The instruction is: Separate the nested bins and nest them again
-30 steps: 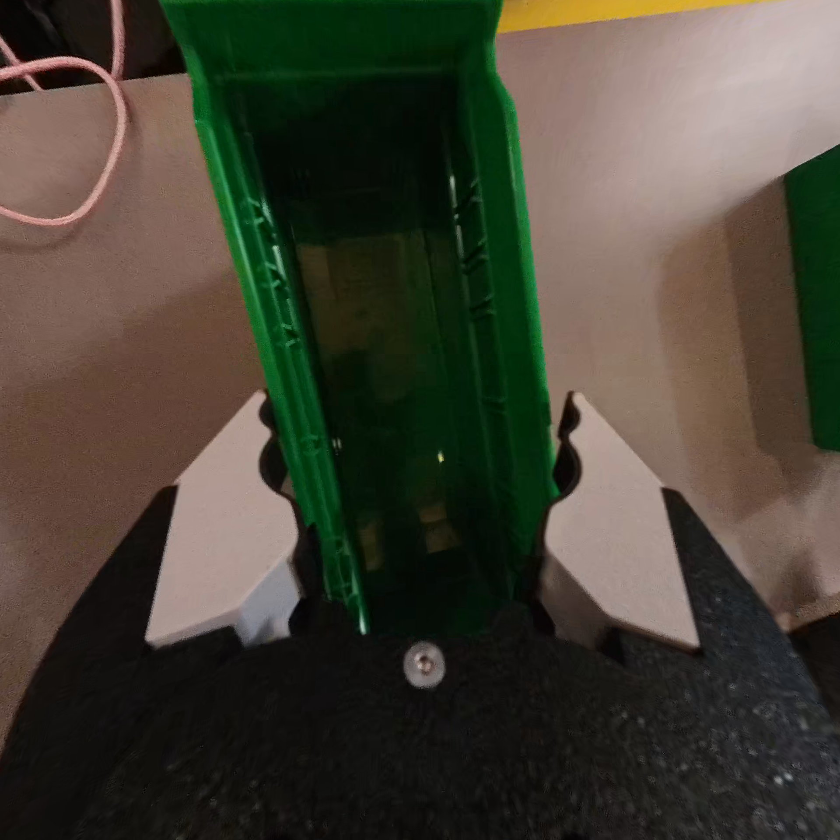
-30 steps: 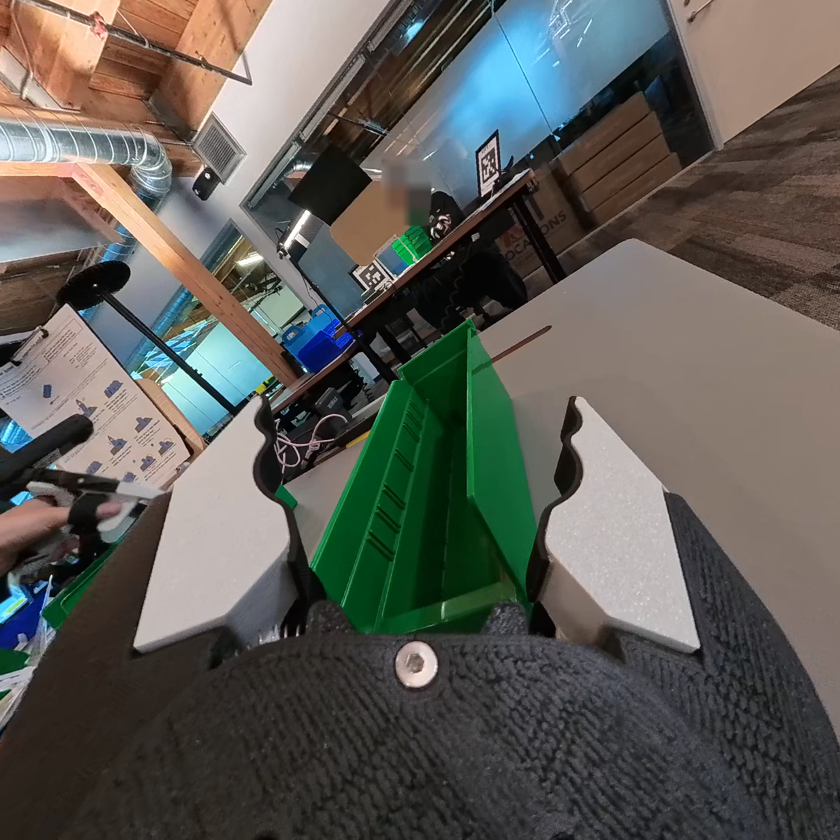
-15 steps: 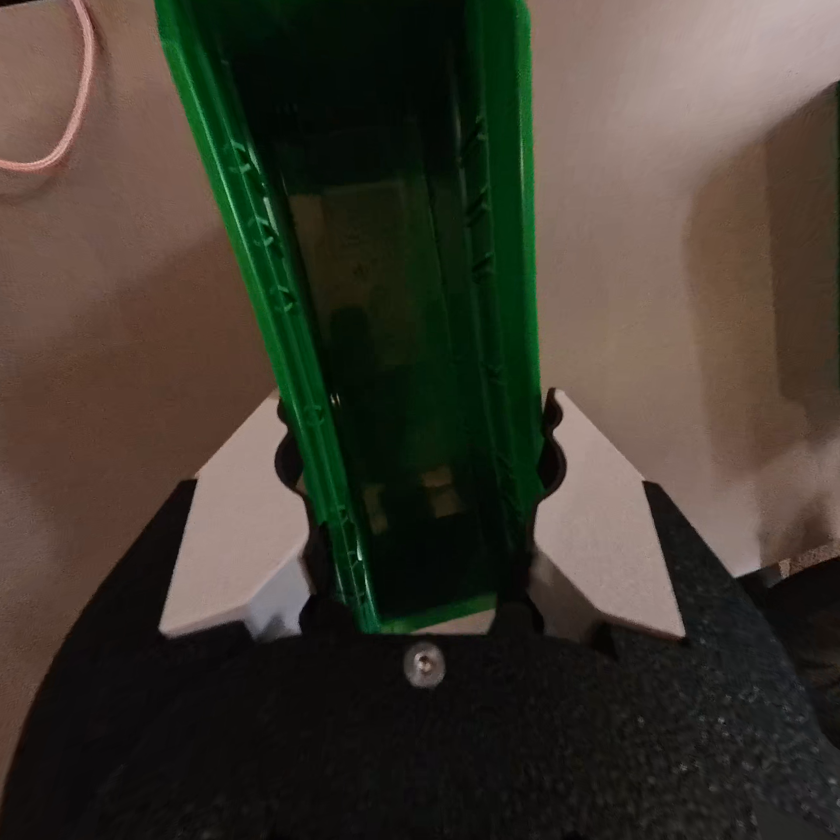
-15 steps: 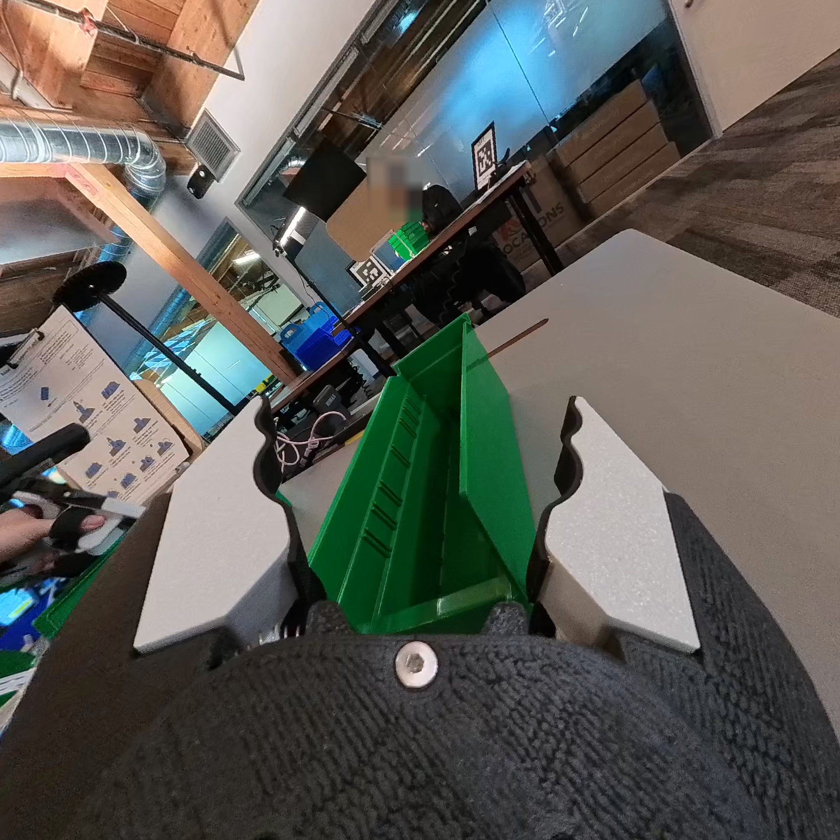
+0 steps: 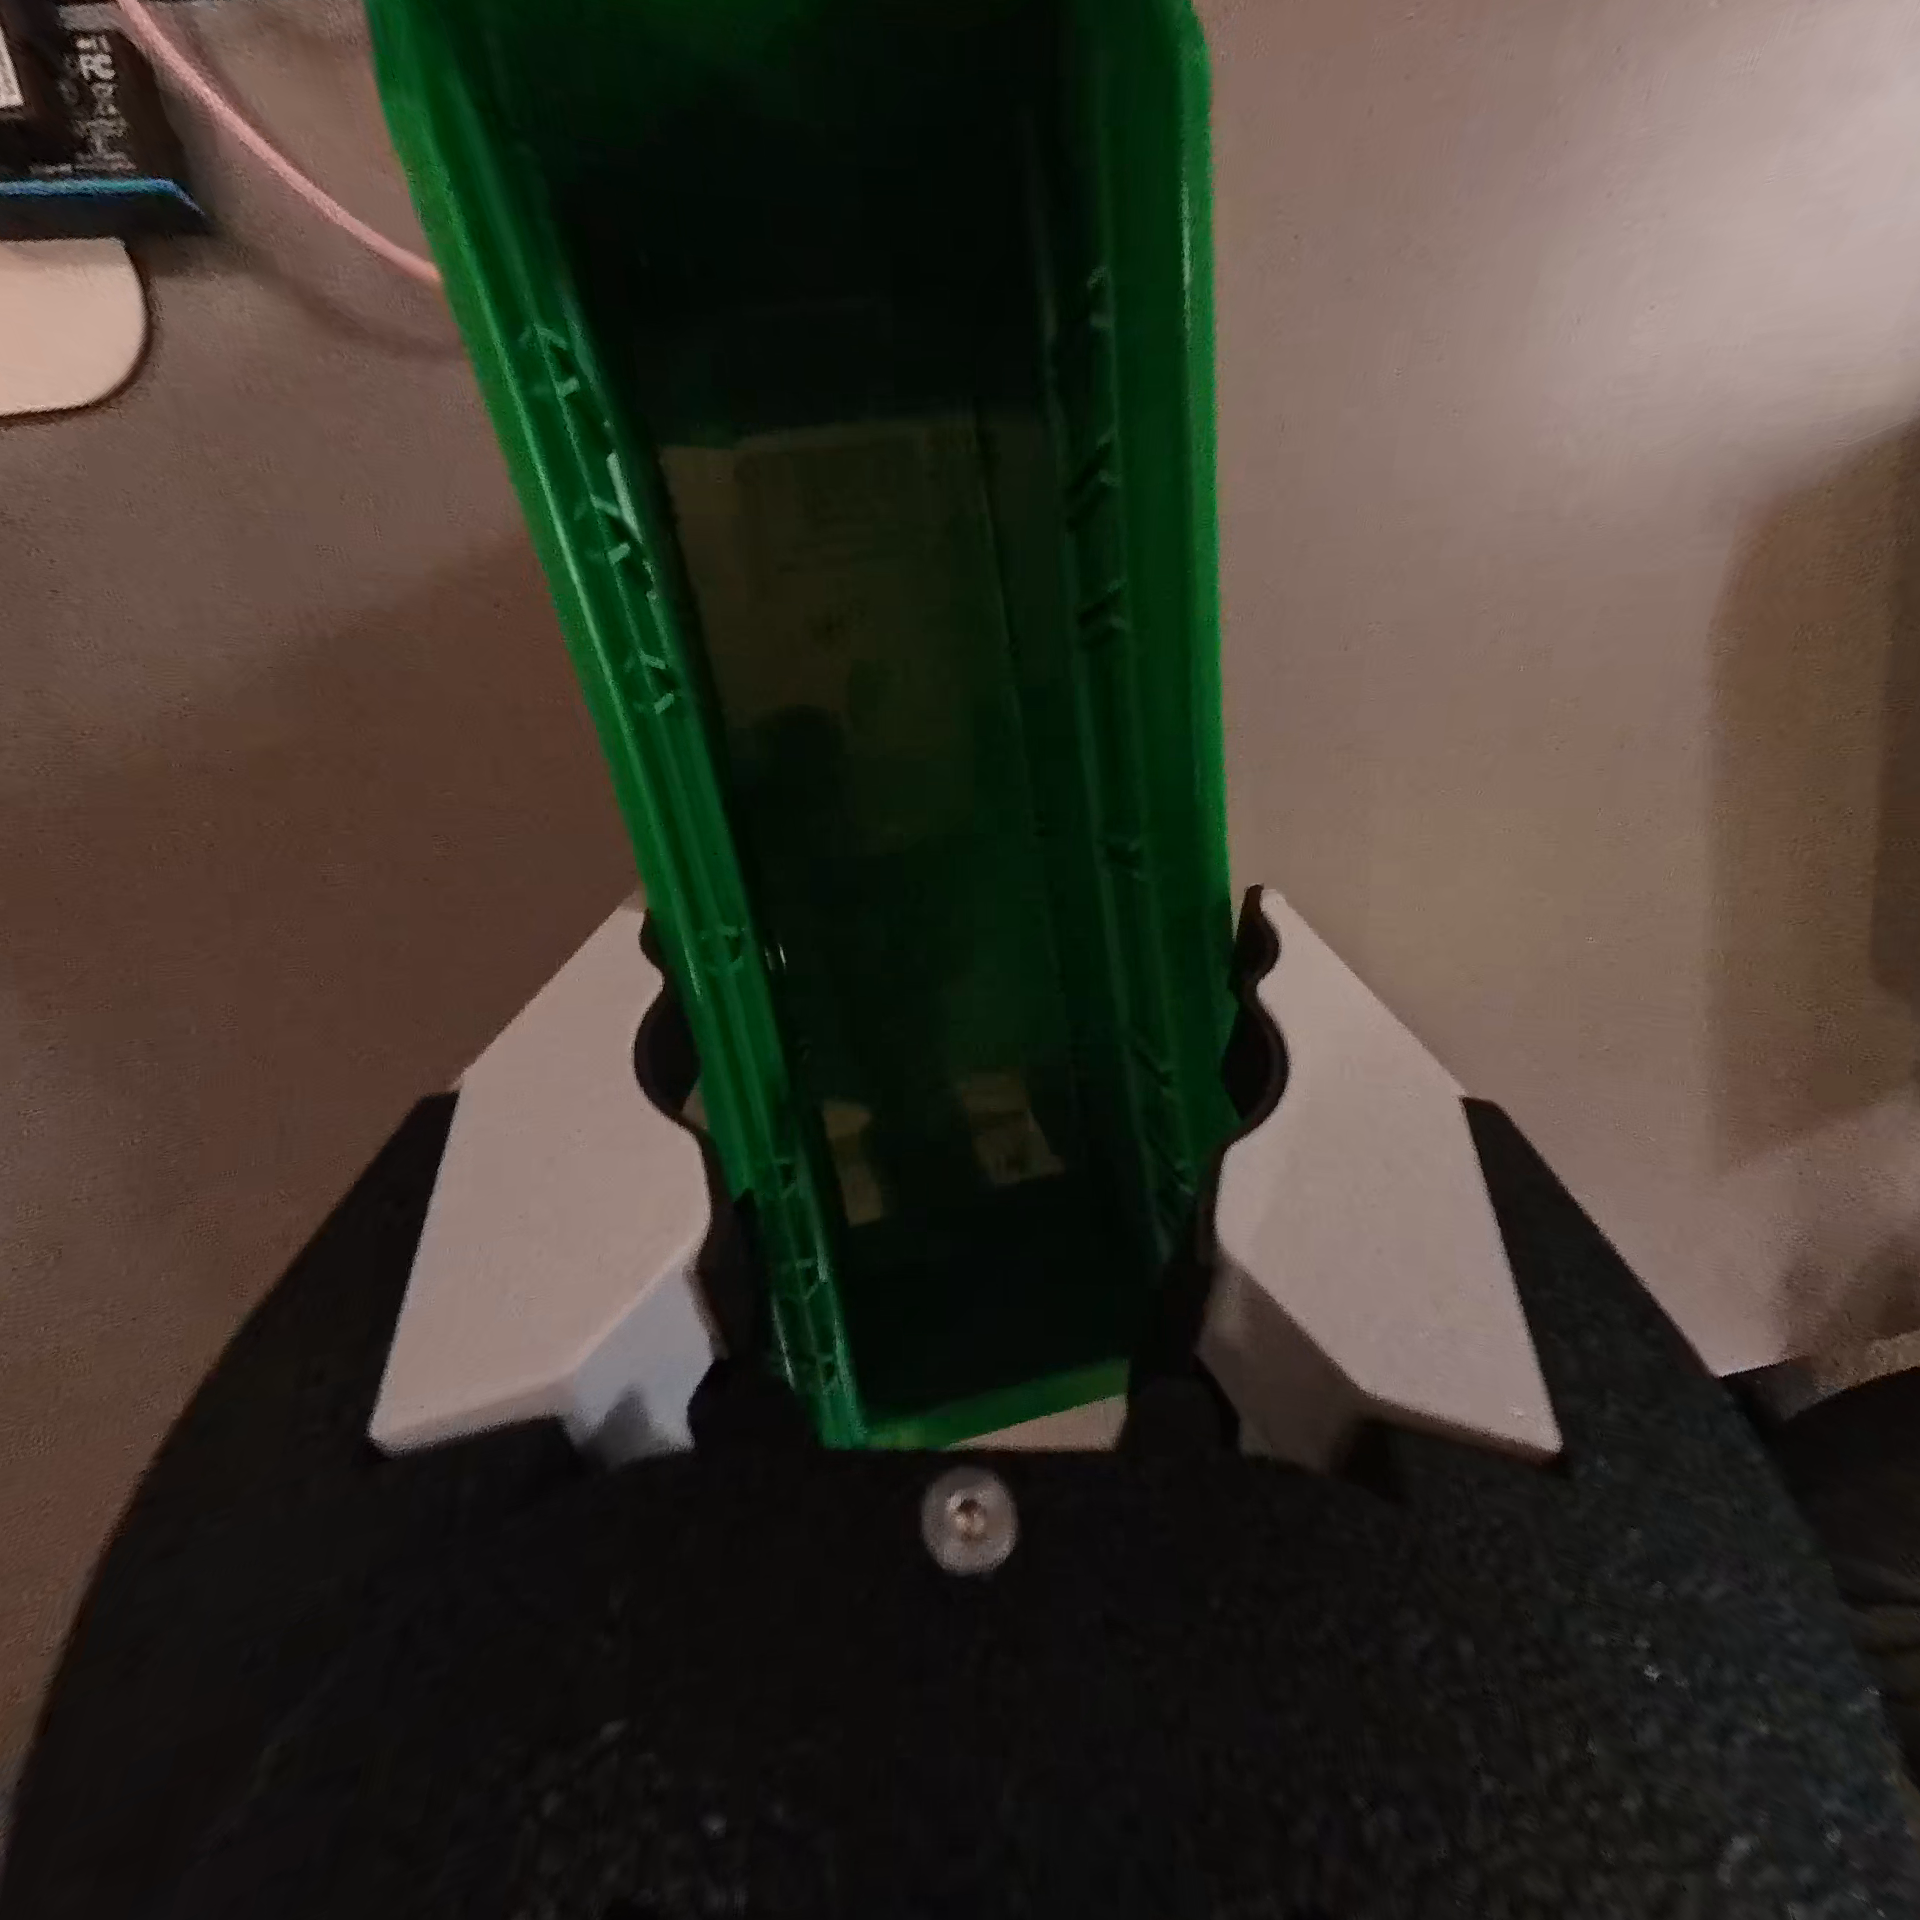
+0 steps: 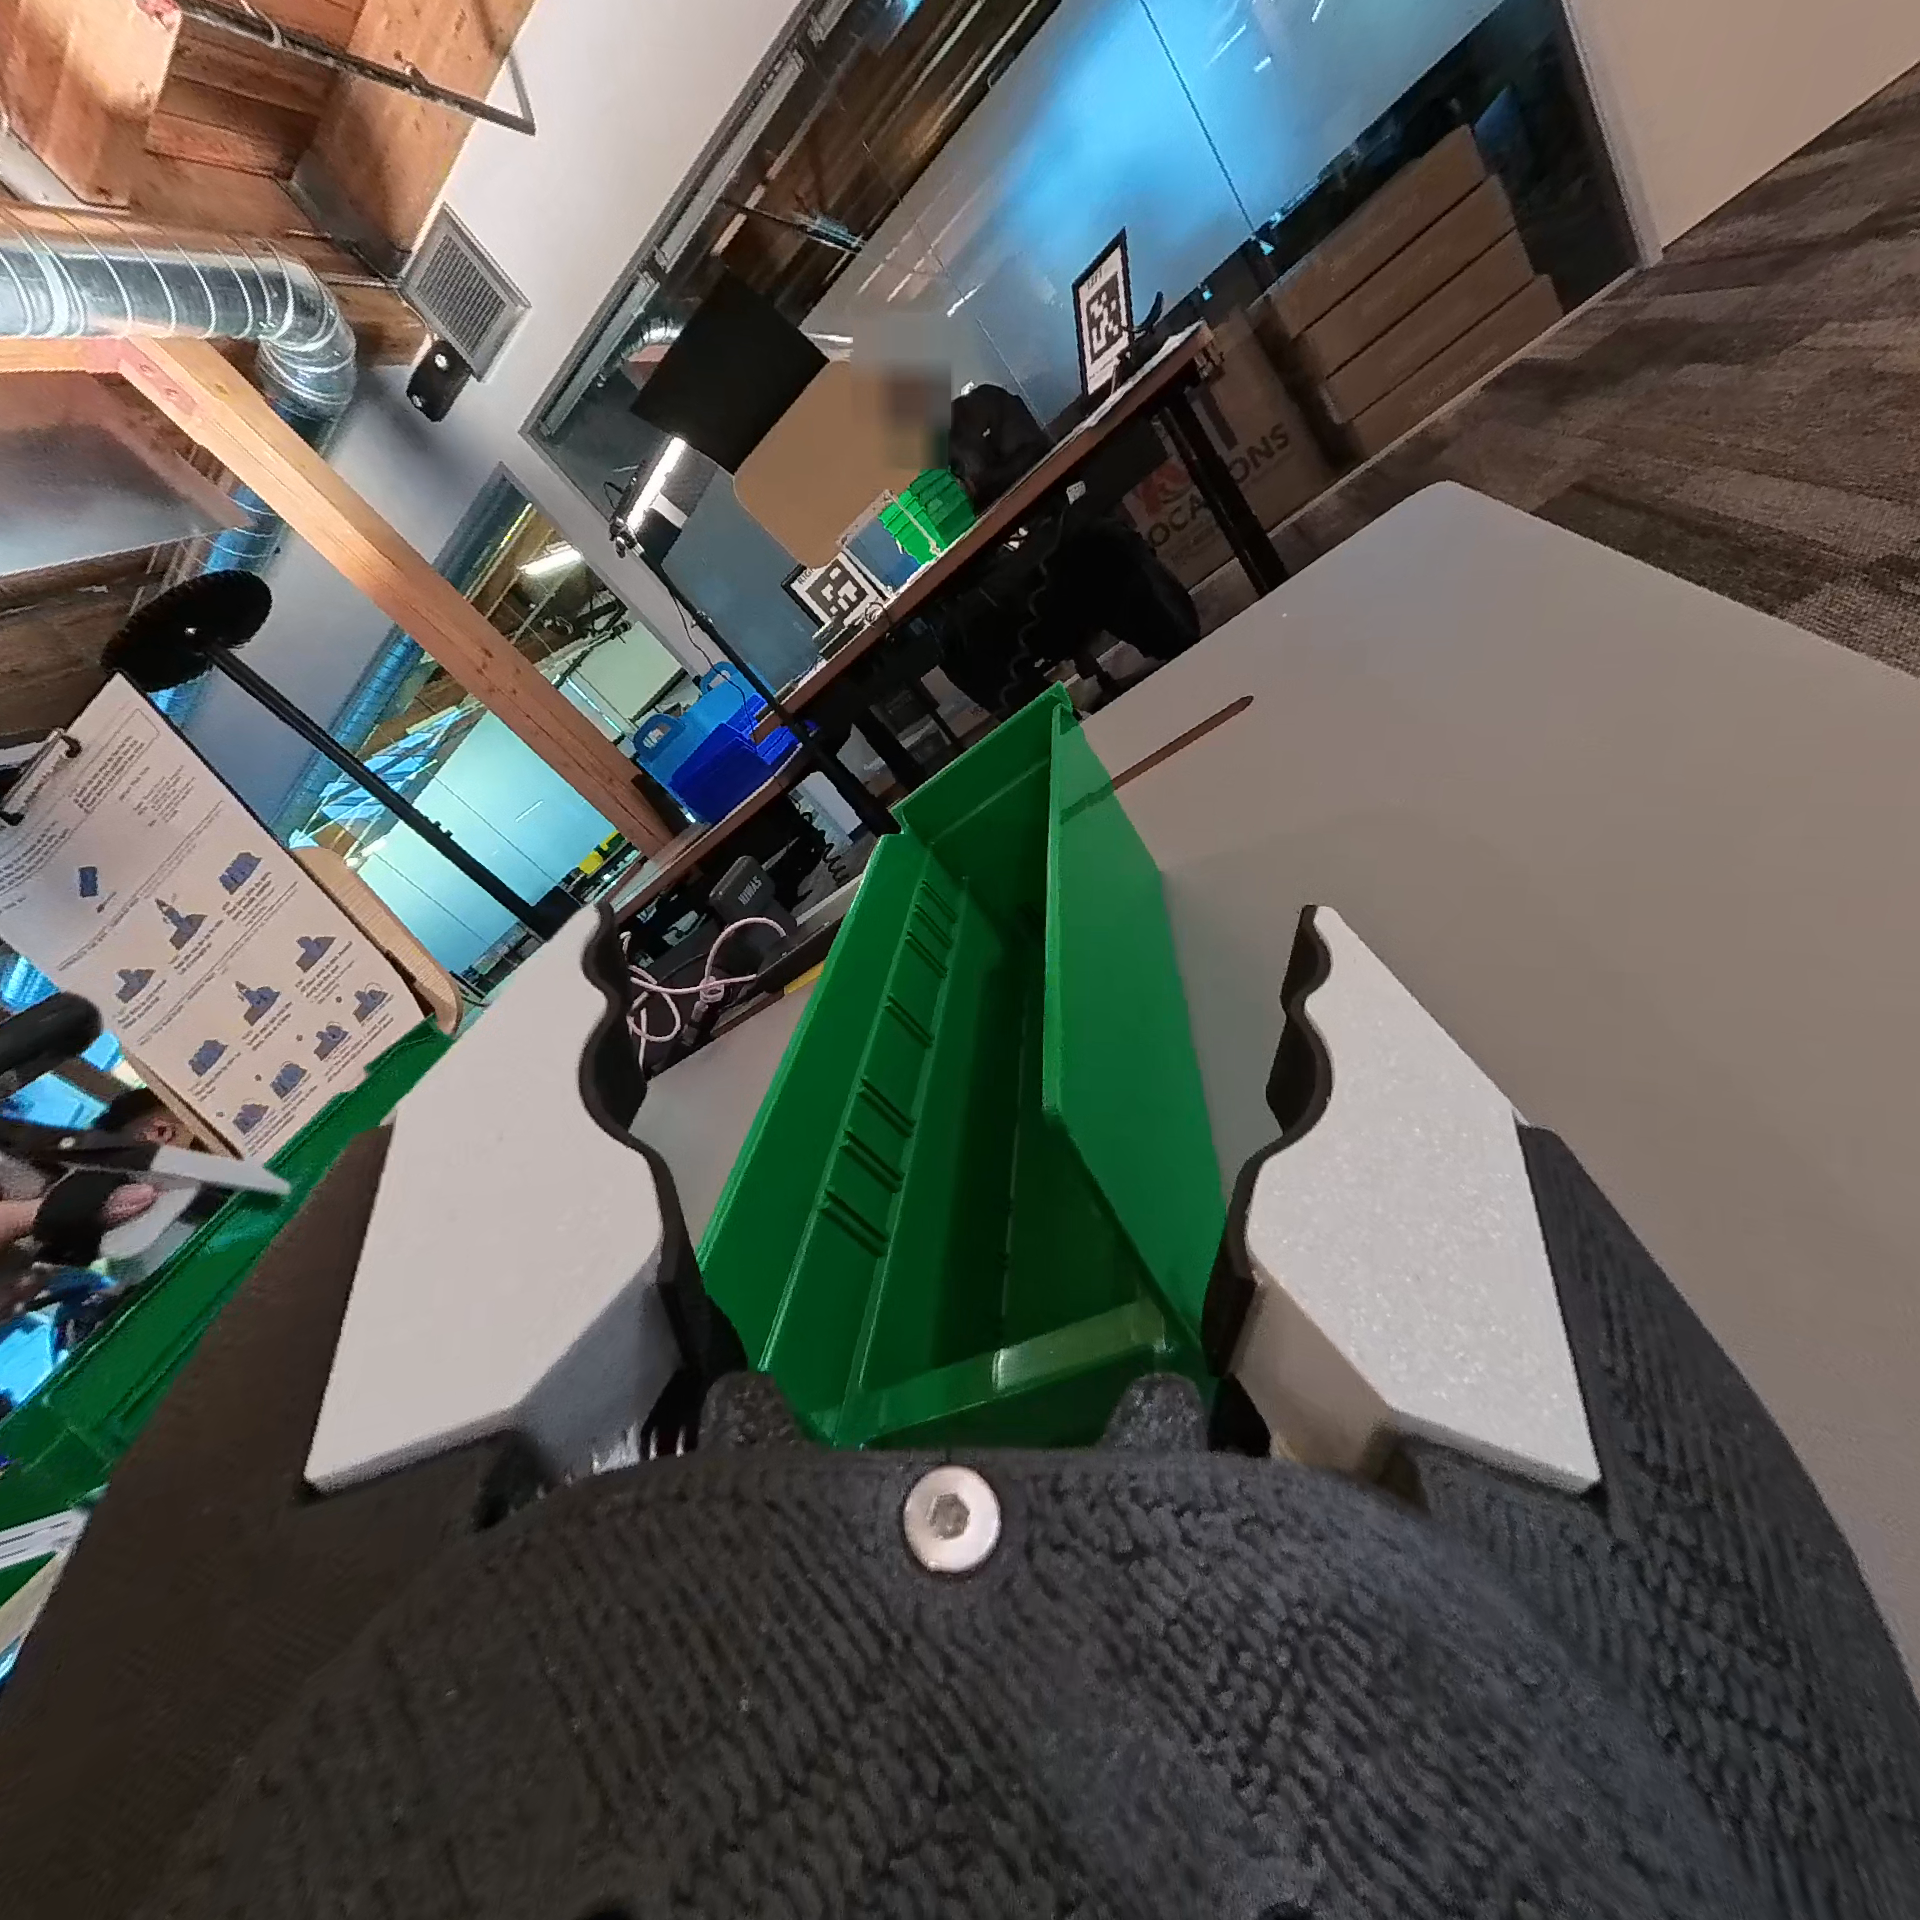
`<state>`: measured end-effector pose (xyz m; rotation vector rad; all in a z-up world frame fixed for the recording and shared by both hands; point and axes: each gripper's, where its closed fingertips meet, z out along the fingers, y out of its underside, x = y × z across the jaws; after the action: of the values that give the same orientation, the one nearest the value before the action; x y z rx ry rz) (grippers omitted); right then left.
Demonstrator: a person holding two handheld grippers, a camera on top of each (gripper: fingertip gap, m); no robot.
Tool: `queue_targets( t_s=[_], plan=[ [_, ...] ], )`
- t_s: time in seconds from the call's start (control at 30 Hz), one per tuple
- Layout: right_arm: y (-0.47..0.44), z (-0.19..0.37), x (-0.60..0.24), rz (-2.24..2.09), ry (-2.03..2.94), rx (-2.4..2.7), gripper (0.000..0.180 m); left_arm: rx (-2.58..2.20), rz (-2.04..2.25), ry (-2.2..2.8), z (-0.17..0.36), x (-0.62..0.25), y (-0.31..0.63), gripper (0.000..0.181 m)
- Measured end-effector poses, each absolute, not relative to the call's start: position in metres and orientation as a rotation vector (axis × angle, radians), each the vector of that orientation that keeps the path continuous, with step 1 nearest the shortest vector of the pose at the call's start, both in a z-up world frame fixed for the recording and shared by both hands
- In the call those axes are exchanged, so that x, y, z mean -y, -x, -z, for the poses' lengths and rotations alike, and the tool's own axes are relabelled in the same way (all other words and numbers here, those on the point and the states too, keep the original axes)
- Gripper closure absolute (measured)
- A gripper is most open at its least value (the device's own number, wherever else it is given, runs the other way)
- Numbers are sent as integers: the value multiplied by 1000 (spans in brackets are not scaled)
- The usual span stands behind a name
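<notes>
Room: workshop space in the right wrist view, with wooden beams, a silver duct [image 6: 177, 296] overhead, glass walls and carpet floor [image 6: 1756, 416].
Surface: pale grey table [image 6: 1558, 883]; in the left wrist view the same kind of top looks beige and dim [image 5: 260, 831].
Far left, right wrist view: a printed sheet on a clipboard [image 6: 197, 935], and below it a person's hand [image 6: 73, 1216] on a gripper handle.
Left background: blue bins [image 6: 717, 748] on a farther desk, a white cable [image 6: 686, 987] at the table edge.
Left gripper [image 5: 951, 1039]: jaws pressed on the outer side walls of a long green bin [image 5: 914, 623], one grey finger [image 5: 540, 1195] on each side, both touching the plastic.
Bin in left gripper: seen from its short end, open interior toward the camera, running away from the gripper over the table; whether it rests on the top or hangs above it cannot be told.
Beside that bin: a pink cable [image 5: 312, 187] to its upper left, near a dark object [image 5: 83, 114] with a label.
Right gripper [image 6: 951, 1091]: jaws closed on a second green bin [image 6: 966, 1091], fingers [image 6: 1403, 1195] against its two long walls near the short end.
Bin in right gripper: open side facing up and left, tilted, stretching away over the grey table.
Middle background: a desk with green bins [image 6: 925, 509] and square marker cards.
Far right: stacked cardboard boxes [image 6: 1392, 301] against the glass wall.
</notes>
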<state>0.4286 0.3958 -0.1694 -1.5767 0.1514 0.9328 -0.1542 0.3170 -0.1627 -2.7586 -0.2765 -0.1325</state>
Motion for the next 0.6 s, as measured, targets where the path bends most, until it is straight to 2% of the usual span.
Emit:
queue_targets(
  t_s=[0.6],
  plan=[
    [-423,168,-395,-936,1578,-138,57,235,16,2809,159,-295,159,76]
  ],
)
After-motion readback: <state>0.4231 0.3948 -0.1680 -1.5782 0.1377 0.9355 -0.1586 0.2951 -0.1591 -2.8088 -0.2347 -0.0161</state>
